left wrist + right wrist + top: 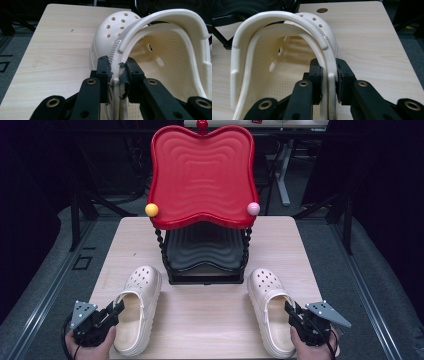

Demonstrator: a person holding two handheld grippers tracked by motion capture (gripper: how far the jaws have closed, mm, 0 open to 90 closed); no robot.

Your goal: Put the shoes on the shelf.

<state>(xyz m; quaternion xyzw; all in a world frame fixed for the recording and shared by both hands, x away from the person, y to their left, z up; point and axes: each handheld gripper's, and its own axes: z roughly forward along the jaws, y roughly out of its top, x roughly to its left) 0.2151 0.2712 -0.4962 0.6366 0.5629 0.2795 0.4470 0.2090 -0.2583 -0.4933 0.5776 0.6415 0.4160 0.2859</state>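
Left gripper [116, 309] clamps the outer wall of the left clog [136, 307]; right gripper [291, 311] clamps the outer wall of the right clog [270, 307]. Both clogs lie on the table [210, 315], toes forward, flanking the rack [204, 240]. Its black lower tray [204, 251] and red upper tray [200, 175] appear empty.

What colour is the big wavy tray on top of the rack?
Red wavy plastic tray, clearest in the high view.

Ahead of me on the pale wooden table [210, 310] stands a two-tier rack: wavy red plastic tray [202, 175] above, black tray [204, 249] below, with yellow ball [151, 210] and pink ball [253, 209] at the corners.
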